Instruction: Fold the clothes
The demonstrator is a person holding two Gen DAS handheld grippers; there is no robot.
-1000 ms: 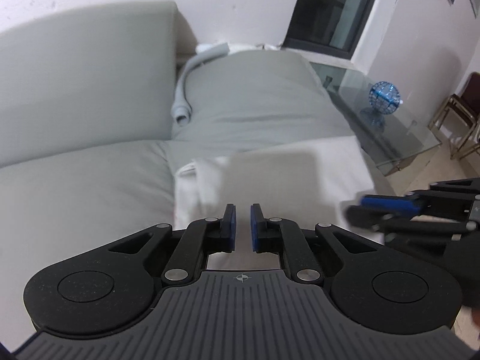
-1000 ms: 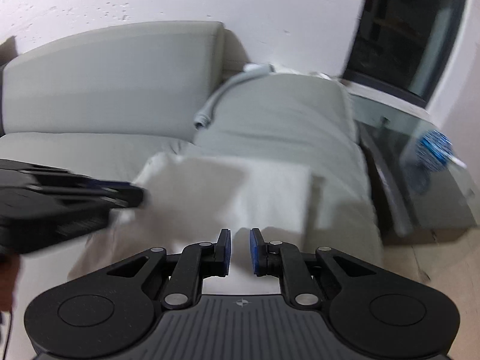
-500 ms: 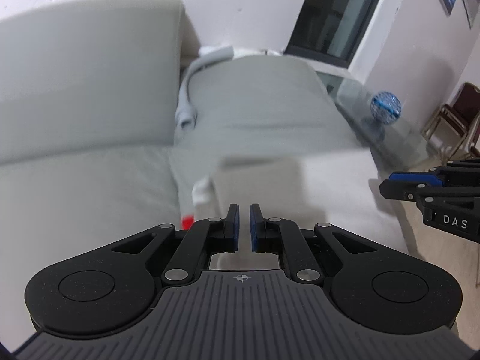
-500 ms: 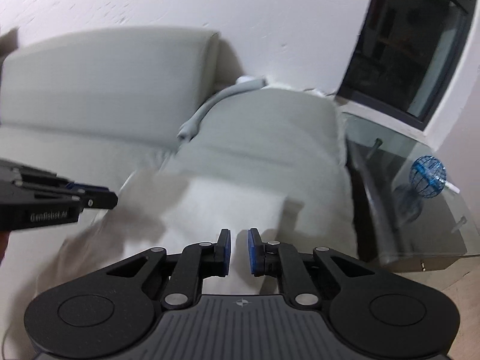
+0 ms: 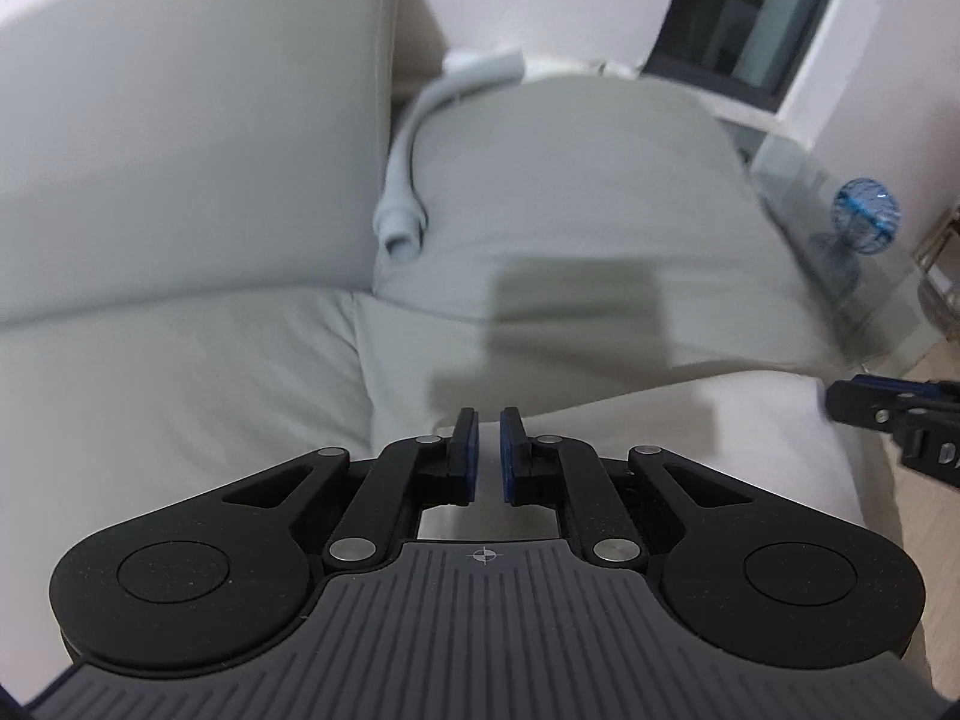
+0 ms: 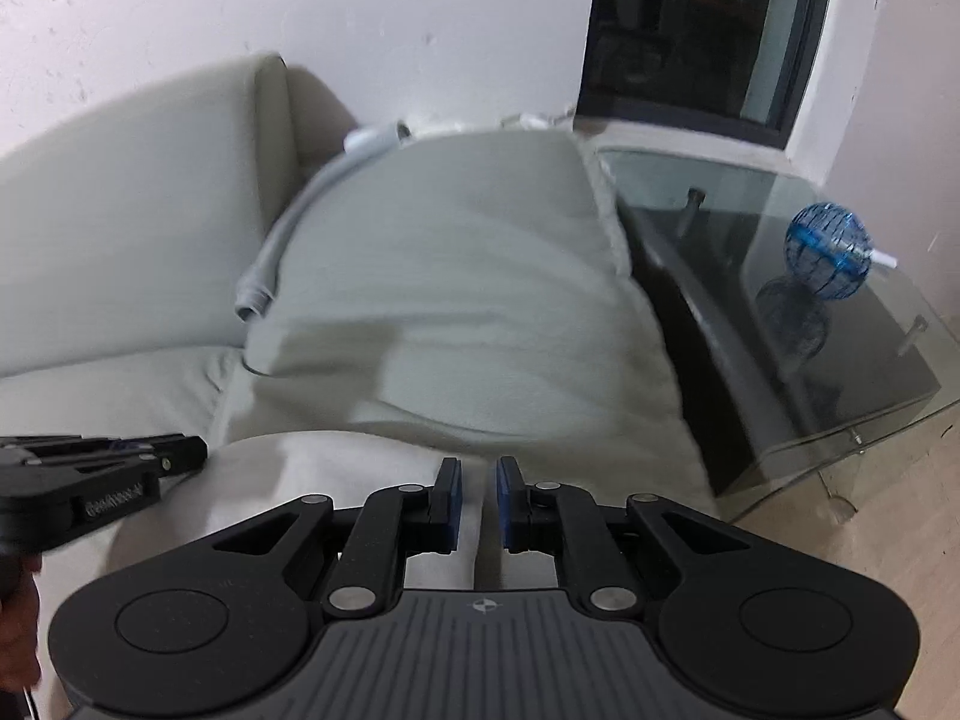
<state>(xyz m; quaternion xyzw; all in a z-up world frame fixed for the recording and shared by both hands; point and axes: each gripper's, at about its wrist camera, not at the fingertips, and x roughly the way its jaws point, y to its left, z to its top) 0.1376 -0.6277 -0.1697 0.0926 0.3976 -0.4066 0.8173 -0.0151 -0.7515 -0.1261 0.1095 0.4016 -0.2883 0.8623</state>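
Note:
A white garment (image 5: 732,450) lies on the seat of a light grey sofa (image 5: 180,396). Its far edge runs level with both sets of fingertips. My left gripper (image 5: 486,456) sits at the garment's left far corner, pads a narrow gap apart with white cloth between them. In the right wrist view the garment (image 6: 336,480) spreads under my right gripper (image 6: 478,495), whose jaws are opening slightly, a cloth fold still between the pads. The left gripper (image 6: 186,450) shows at the left edge there, and the right gripper (image 5: 840,399) at the right edge of the left wrist view.
A big grey cushion (image 5: 570,180) lies just beyond the garment, with a grey hose (image 5: 402,204) between it and the backrest (image 5: 180,120). To the right stands a glass side table (image 6: 810,360) bearing a blue wire ball (image 6: 828,249). A hand (image 6: 18,612) holds the left gripper.
Both grippers moved forward toward the cushion. The stretch of garment visible ahead shrank, and its far edge now lies at the fingertips. The right wrist view has rolled.

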